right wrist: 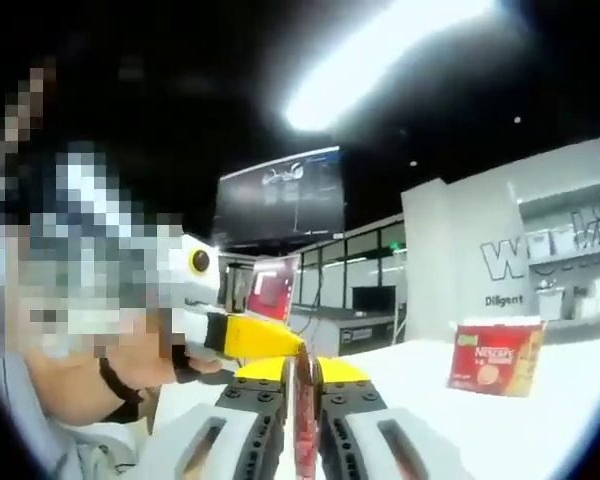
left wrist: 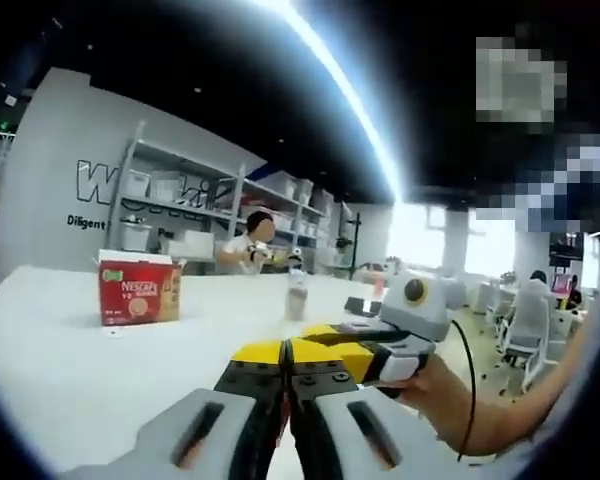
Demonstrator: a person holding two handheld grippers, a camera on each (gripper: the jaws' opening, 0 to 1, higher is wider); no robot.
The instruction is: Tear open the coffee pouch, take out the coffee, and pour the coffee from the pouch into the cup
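While both hand-held grippers pinch the red coffee pouch (right wrist: 302,420) between them, spillage is the risk. The right hand-held gripper (right wrist: 302,375) is clamped on the pouch; the left hand-held gripper (left wrist: 285,352) looks closed, its contents hidden. A crooked pull could scatter powder on the counter (left wrist: 70,350). The Nescafe box (left wrist: 138,290) sits at ten o'clock, the cup (left wrist: 296,297) at twelve.

In the left gripper view, the box (left wrist: 139,291) stands on the table (left wrist: 60,360) to the left, a cup (left wrist: 296,297) further right on the same table, shelves (left wrist: 210,205) behind both. The right gripper (left wrist: 365,350) lies just right of the left gripper (left wrist: 285,365). In the right gripper view, a pouch (right wrist: 304,420) sits between the right gripper's jaws, the box to the right.
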